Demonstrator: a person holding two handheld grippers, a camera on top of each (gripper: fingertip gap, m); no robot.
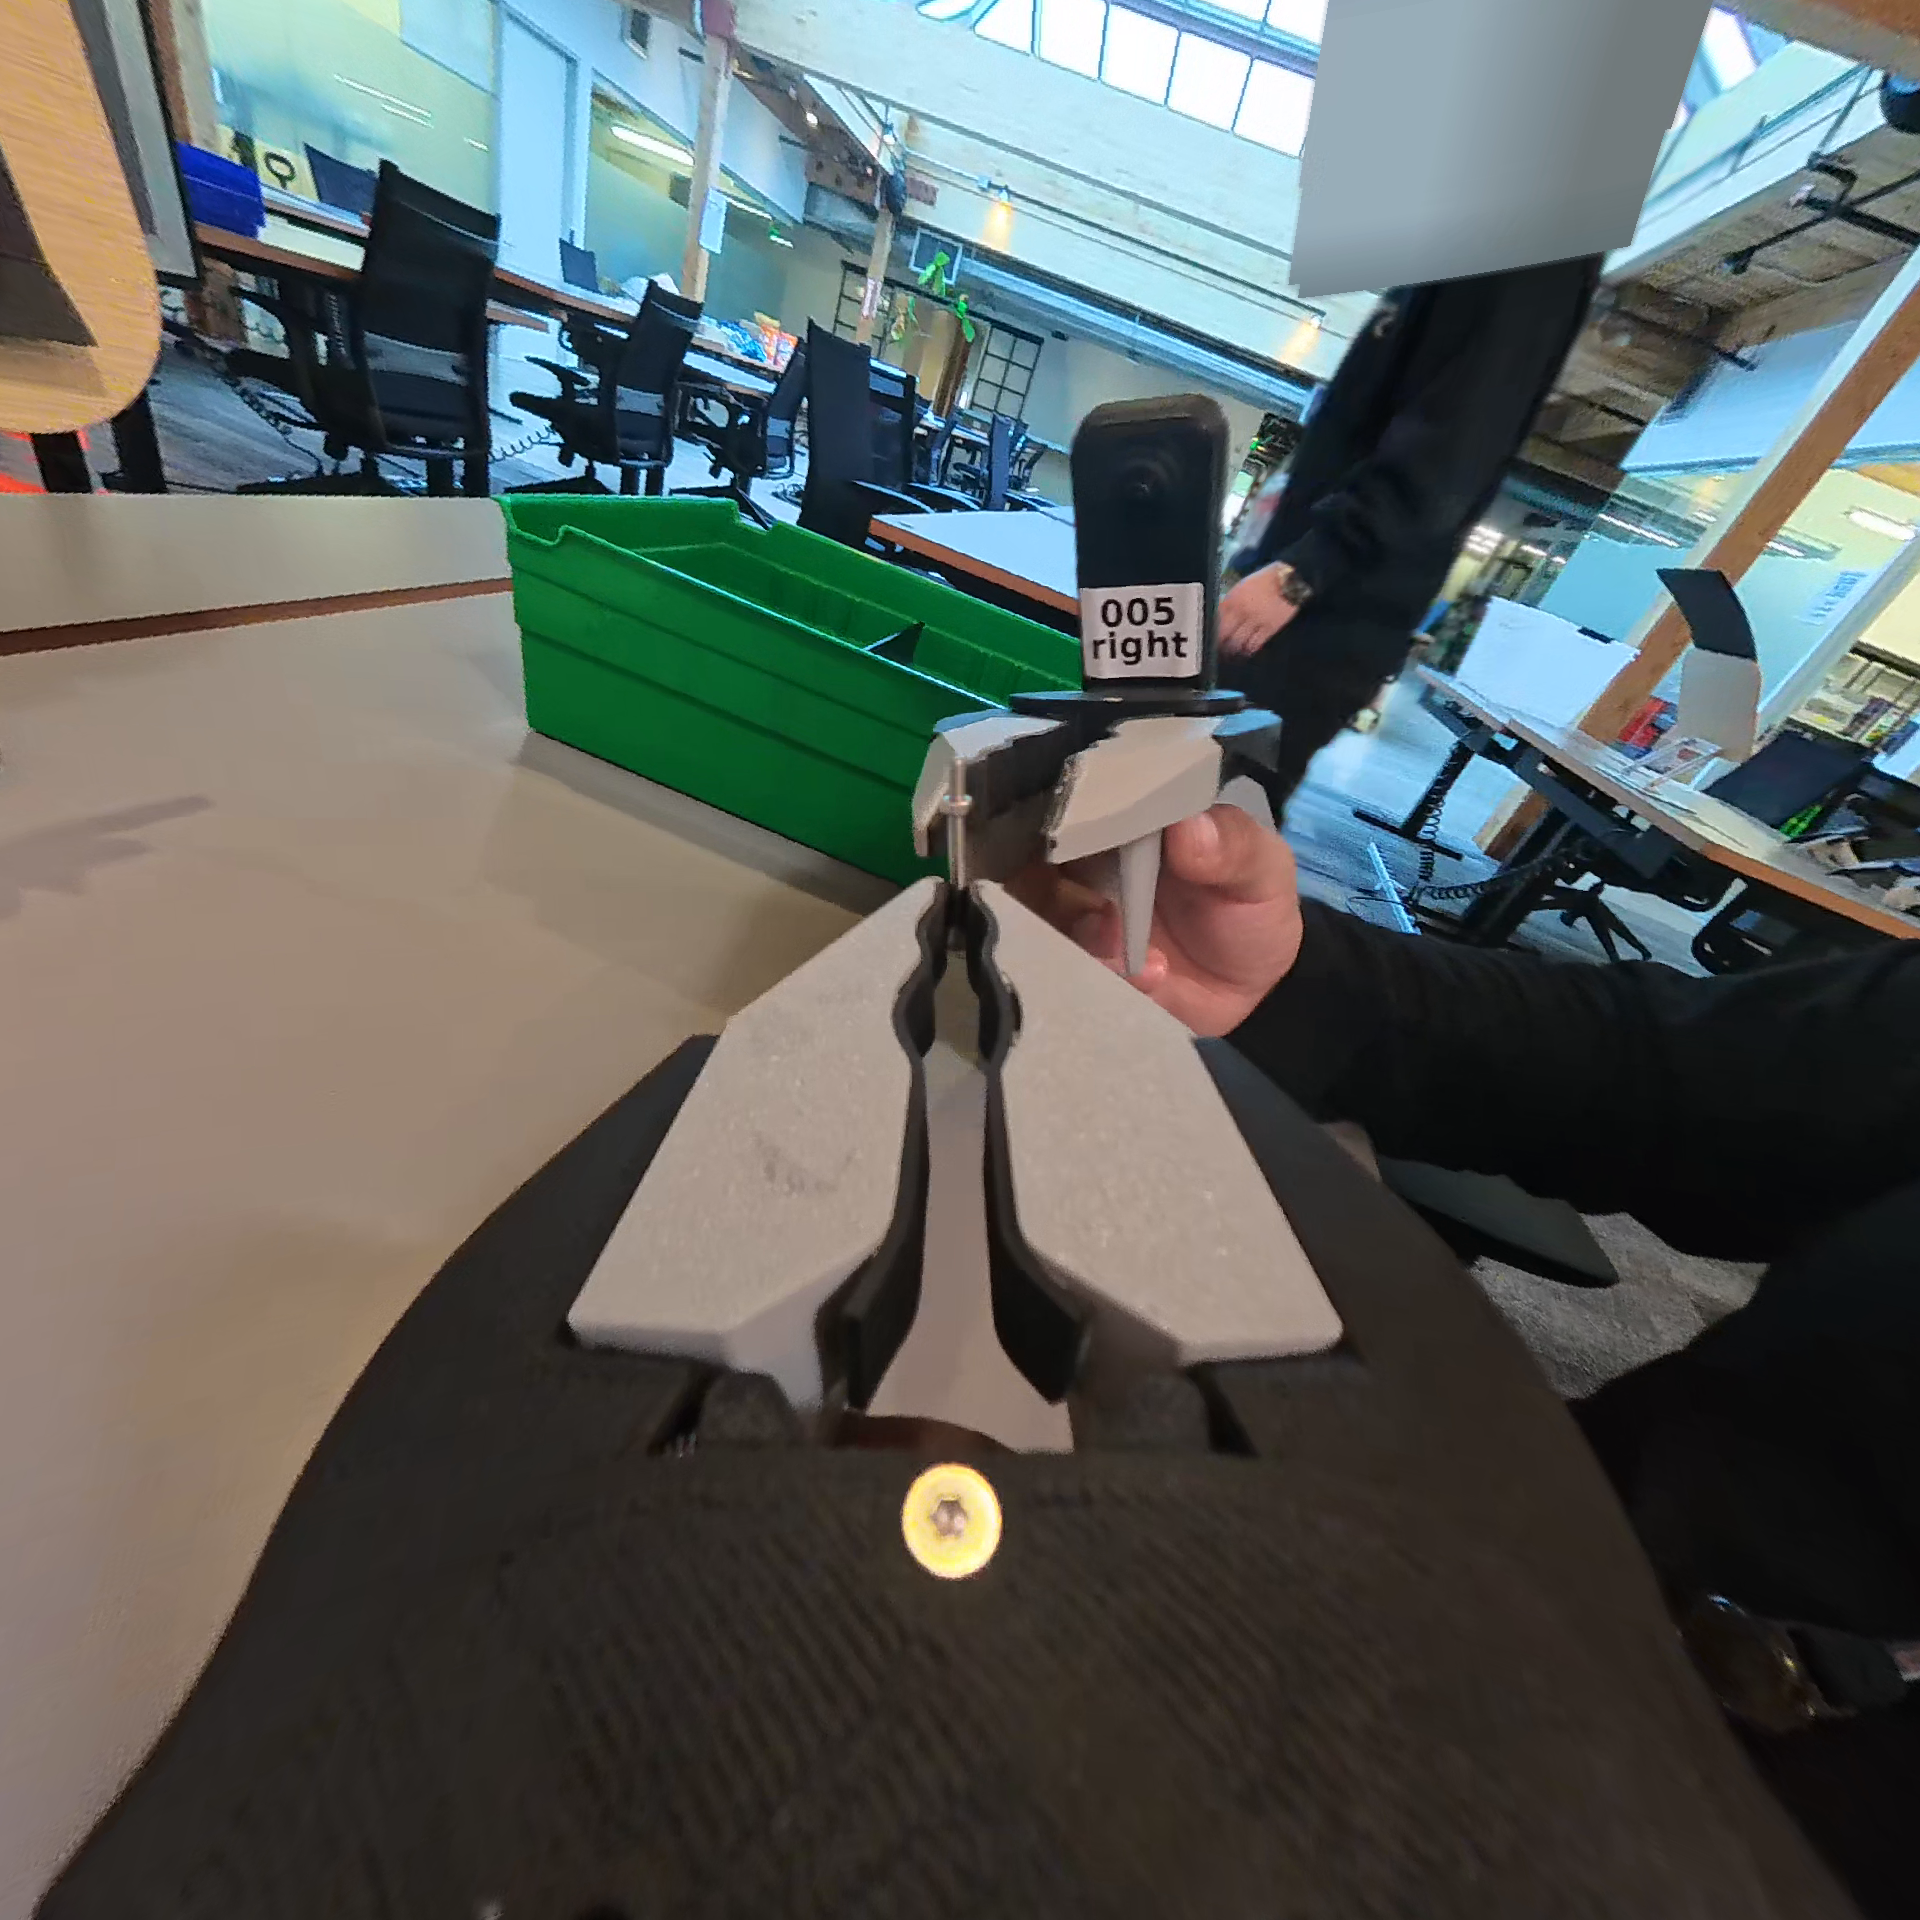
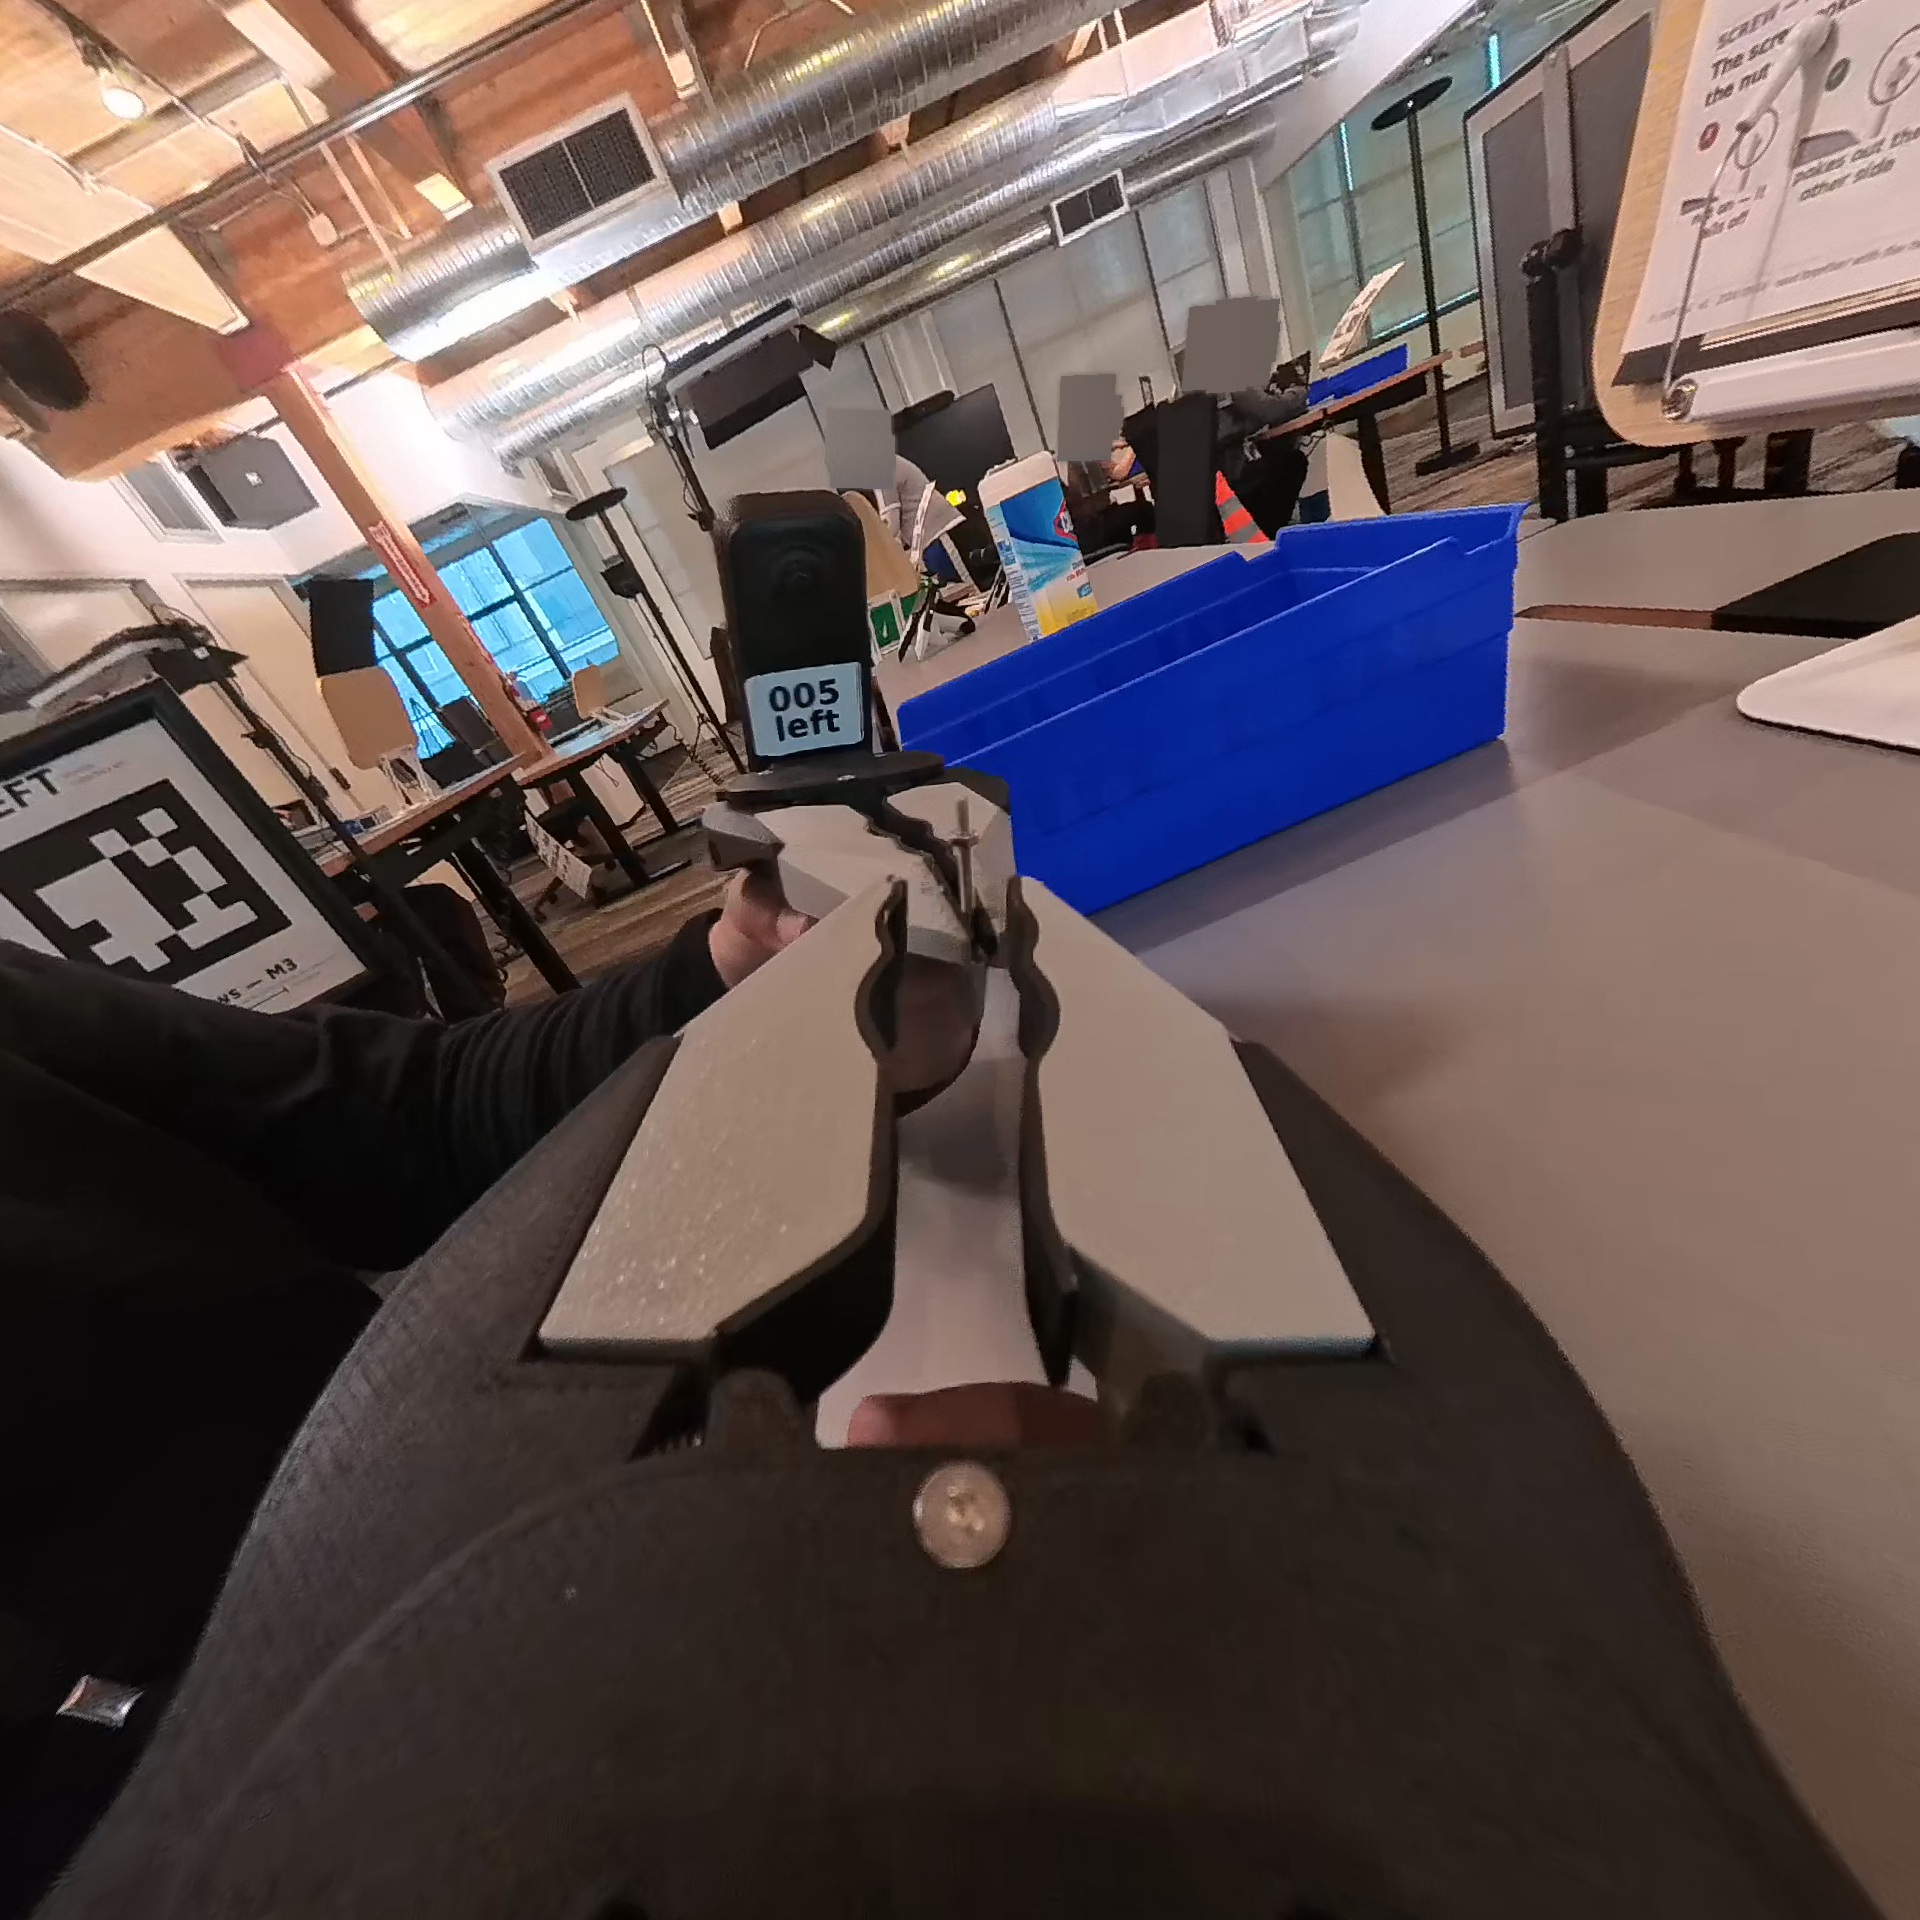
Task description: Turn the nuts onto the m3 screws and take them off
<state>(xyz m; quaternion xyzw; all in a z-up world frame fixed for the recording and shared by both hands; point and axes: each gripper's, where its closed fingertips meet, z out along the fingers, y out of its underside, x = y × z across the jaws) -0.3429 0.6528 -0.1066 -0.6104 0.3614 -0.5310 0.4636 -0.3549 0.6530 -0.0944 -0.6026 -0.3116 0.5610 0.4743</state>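
Left hand-held gripper (image 1: 958, 914) has its grey fingers (image 1: 821, 1049) pressed almost together, tips pinching the lower end of a thin M3 screw (image 1: 961, 831) that stands upright just past them; a small nut (image 1: 961, 802) sits part-way up the shank, above the left tips; right hand-held gripper (image 1: 992, 821) faces the left one from just beyond the screw, held by a bare hand (image 1: 1216, 925) in a black sleeve (image 1: 1558, 1049), its fingers spread with a clear gap between them; whether either of its tips touches the nut I cannot tell; seen from the right wrist, the right hand-held gripper (image 2: 956, 935) shows the same gap between its fingers (image 2: 769, 1122), and the screw (image 2: 964, 862) with its nut (image 2: 963, 828) rises just ahead of the tips, slightly to their right side, clamped at its base by the left hand-held gripper (image 2: 971, 925) opposite; a green bin (image 1: 727, 665) rests on the grey desk (image 1: 312, 935) beyond and to the left of the left tips; a blue bin (image 2: 1226, 707) sits on the desk (image 2: 1558, 987) ahead and to the right of the right tips, with a wipes canister (image 2: 1034, 551) behind it and a white pad (image 2: 1849, 696) far right; a standing person in dark clothes (image 1: 1413, 499) is well behind the right hand-held gripper
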